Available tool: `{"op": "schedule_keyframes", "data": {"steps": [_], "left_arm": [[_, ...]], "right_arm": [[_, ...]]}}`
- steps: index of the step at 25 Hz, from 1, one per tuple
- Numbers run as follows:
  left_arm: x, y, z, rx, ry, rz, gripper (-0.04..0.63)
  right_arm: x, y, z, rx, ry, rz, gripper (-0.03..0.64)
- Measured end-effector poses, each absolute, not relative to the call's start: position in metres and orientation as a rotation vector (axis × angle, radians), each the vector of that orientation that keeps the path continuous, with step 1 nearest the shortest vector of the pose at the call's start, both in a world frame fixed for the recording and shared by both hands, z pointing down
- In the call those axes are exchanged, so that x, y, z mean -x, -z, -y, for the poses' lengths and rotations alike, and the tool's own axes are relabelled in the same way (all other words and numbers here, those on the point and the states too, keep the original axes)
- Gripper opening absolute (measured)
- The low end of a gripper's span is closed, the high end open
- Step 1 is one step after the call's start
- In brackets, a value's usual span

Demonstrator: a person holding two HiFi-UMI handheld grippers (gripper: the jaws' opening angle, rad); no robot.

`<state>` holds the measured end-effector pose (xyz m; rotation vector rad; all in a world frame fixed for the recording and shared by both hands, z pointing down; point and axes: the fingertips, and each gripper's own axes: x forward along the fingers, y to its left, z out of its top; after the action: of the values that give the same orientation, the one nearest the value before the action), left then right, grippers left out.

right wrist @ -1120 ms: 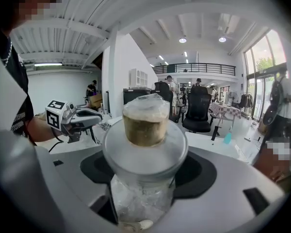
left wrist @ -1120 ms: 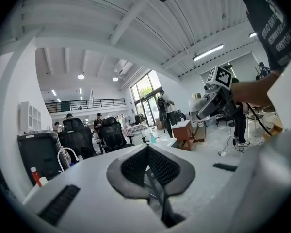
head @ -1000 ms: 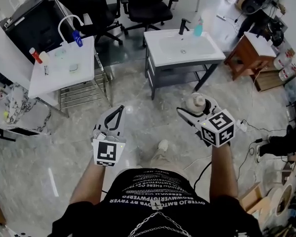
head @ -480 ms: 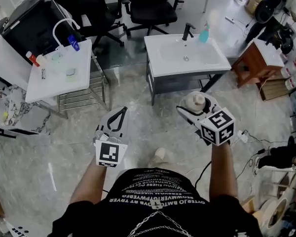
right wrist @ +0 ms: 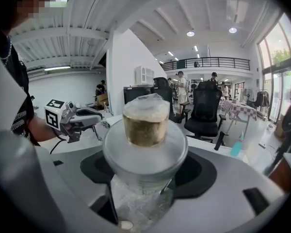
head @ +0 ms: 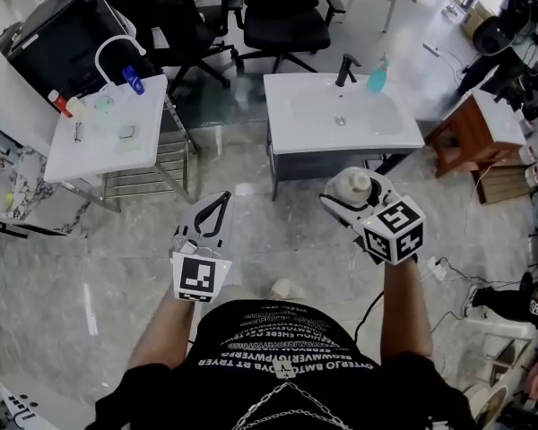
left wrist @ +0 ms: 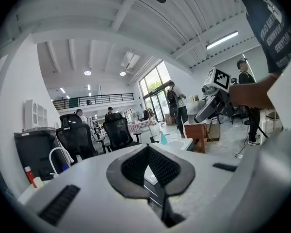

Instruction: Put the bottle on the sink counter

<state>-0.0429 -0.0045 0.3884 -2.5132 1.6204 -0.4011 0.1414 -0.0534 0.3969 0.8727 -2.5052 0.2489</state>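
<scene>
bottle (right wrist: 145, 130), clear-bodied with a yellowish top, is clamped between the jaws of the right gripper (head: 351, 195) and held over the marble floor (head: 90, 267), well apart from the white sink counter (head: 291, 137) ahead. left gripper (head: 215, 209) hangs alongside, its jaws pressed together on nothing. a teal spray bottle (head: 377, 77) stands beside the black faucet (head: 345, 68) on that counter.

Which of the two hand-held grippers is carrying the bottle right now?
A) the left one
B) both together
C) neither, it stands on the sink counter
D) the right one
D: the right gripper has its jaws clamped round the bottle, while the left gripper has its jaws shut together with nothing between them.
</scene>
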Motion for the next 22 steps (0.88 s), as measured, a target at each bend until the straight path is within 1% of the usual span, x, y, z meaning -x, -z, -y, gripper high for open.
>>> {"op": "schedule_keyframes", "data": {"steps": [5,11,22], "left_arm": [[0.034,-0.396,0.02,2.522,0.433,-1.627,0.006],[0.045,-0.399,0.049,2.514,0.452,-1.663,0.006],[0.051,-0.402,0.167,2.546,0.444,-1.542,0.006]], "right_arm": [[-0.142,-0.402,0.077,-0.834,-0.249,2.509,0.333],[-0.131,-0.413,0.107,-0.796,-0.304,2.525,0.333],[-0.108,-0.414,0.205,-0.834,-0.325,2.519,0.333]]}}
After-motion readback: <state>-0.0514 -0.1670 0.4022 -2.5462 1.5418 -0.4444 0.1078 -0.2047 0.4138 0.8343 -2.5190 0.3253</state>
